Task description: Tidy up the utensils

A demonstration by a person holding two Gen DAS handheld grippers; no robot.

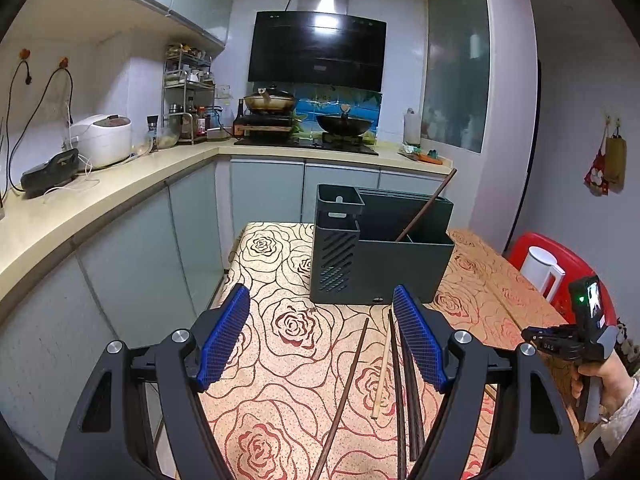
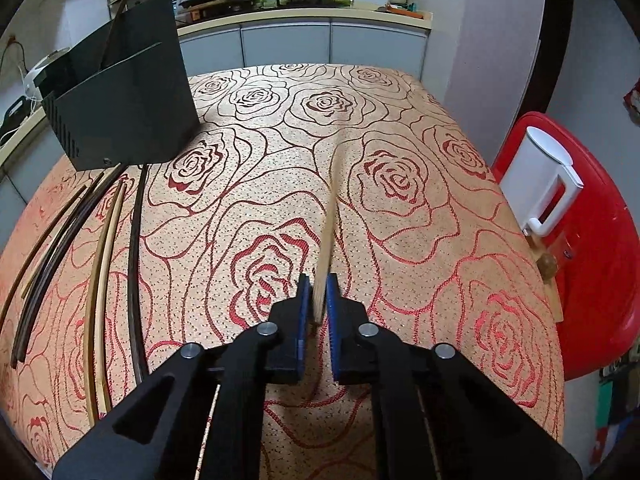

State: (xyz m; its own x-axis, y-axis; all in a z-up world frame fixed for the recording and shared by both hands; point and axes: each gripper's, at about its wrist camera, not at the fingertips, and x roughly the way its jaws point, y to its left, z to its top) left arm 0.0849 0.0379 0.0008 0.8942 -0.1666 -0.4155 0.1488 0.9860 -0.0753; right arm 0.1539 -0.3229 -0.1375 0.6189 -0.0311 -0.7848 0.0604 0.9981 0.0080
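Small kitchen, rose-patterned tablecloth (image 2: 400,128) over a table. Far left in the right wrist view: loose chopsticks (image 2: 100,264) fanned flat on the cloth, dark and pale mixed, long axes running toward and away from the camera, far tips close to the dark utensil holder (image 2: 128,104). One dark chopstick (image 1: 426,206) already leaning inside that holder, tip up and to the right.

Left gripper (image 1: 320,336): jaws spread wide, nothing between them, hovering over the cloth near the holder.

Centre-right: right gripper (image 2: 319,300) clenched on a pale chopstick (image 2: 328,220), pinched near one end, shaft pointing straight ahead along the fingers, far end blurred.

Likely light, stiff, smooth wood or bamboo; prone to pivoting between the pads when pinched so near the end. Firmer with a mid-shaft hold.
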